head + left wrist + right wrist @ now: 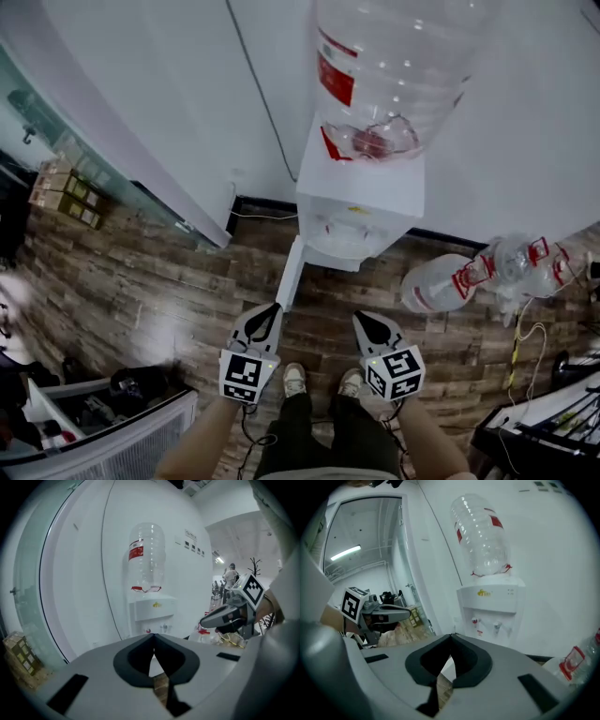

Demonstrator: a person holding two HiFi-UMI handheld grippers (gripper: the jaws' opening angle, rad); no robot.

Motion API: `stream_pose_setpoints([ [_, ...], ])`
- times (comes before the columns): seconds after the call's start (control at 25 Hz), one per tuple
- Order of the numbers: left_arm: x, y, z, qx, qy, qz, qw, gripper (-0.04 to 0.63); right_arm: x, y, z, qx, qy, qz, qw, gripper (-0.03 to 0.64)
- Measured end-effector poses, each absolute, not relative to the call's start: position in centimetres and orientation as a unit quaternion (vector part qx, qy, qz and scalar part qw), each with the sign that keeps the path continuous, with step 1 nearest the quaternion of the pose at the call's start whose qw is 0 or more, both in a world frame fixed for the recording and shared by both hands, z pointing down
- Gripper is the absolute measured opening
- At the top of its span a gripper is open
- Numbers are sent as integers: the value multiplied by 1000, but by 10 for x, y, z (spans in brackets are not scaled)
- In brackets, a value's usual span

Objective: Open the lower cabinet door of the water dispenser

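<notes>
The white water dispenser (361, 202) stands against the wall with a clear, empty-looking bottle (394, 66) upside down on top. Its lower cabinet door (291, 272) is swung out from the left front corner, edge-on toward me. My left gripper (275, 309) and right gripper (360, 319) hang side by side in front of the dispenser, above the wooden floor, touching nothing. Both are shut and empty. In the left gripper view the tips (154, 635) meet below the dispenser (154, 611). The right gripper view shows its tips (451, 634) meeting the same way, with the taps (486, 623) beyond.
Spare water bottles (436, 281) lie on the floor right of the dispenser, with cables (520, 347) nearby. Cardboard boxes (66, 192) sit by the glass wall at left. A white bin (122, 431) is at lower left. The person's shoes (295, 380) are under the grippers.
</notes>
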State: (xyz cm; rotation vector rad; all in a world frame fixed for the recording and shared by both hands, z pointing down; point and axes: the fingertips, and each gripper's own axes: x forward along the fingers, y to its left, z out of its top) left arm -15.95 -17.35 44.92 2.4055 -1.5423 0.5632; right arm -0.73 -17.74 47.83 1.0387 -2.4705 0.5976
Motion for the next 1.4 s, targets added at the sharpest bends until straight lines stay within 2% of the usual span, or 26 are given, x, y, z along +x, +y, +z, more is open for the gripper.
stream_pose_setpoints([
  [0.52,-118,-164,296,840,-516,146,79,6,40,-169,292,414,-891,137,123,6],
  [0.92,-98,-149,168,849,-526,54,-5,6,54,-139,163,421,-903,59,66,6],
  [1.4,-85,-114,79,862,-505,34,-41,6,85,-104,55,446,-895,-28,18,6],
])
